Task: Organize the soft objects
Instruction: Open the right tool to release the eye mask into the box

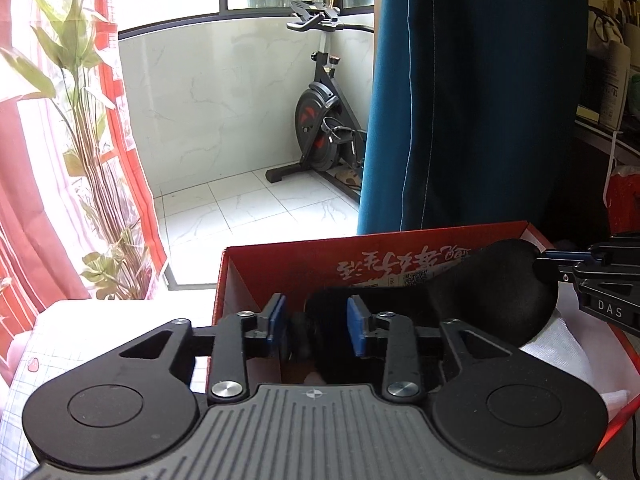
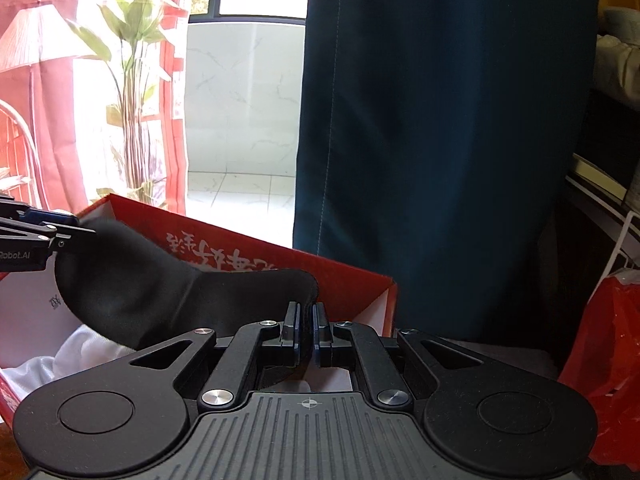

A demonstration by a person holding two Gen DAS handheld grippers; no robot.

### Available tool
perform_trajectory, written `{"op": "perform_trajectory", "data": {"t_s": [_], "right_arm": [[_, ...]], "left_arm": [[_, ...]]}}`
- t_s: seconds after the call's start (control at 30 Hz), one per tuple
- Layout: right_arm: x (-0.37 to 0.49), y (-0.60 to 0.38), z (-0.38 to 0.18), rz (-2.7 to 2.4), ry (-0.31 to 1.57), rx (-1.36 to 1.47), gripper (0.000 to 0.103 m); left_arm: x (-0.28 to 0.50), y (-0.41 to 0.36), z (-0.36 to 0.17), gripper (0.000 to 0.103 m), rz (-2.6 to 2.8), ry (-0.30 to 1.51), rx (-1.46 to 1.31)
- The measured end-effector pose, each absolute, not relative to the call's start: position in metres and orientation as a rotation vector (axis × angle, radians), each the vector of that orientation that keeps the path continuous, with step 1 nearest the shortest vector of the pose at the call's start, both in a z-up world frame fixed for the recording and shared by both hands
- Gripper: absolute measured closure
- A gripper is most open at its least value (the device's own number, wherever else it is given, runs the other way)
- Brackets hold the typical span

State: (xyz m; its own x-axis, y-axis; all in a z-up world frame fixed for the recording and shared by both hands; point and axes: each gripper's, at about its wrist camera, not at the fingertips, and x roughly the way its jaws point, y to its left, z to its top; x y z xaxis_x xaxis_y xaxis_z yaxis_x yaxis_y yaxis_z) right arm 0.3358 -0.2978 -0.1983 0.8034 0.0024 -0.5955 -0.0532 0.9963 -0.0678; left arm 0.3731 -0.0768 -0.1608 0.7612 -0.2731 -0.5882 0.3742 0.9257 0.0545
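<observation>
Right gripper (image 2: 306,330) pinches black cloth (image 2: 168,292) over red box (image 2: 352,284); left gripper (image 1: 316,326) apart.

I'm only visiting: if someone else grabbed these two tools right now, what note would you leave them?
Left gripper: open, with one end of the black cloth between its pads, not pinched.
Right gripper: shut on the other end.
The black cloth hangs over the open red box; a white cloth already lies inside.
Left to do: probably lower the black cloth in and open the right gripper.
</observation>
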Motion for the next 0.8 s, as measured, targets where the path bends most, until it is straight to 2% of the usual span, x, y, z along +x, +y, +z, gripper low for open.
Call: {"op": "perform_trajectory", "data": {"t_s": [0.17, 0.8], "right_arm": [[0.333, -0.300, -0.205, 0.008, 0.661, -0.091, 0.083], [0.243, -0.278, -0.172, 0.136, 0.577, -0.044, 0.083]], "left_arm": [[0.364, -0.072, -0.159, 0.052, -0.359, 0.616, 0.165], [0.275, -0.045, -0.137, 0.052, -0.371, 0.618, 0.113]]}}
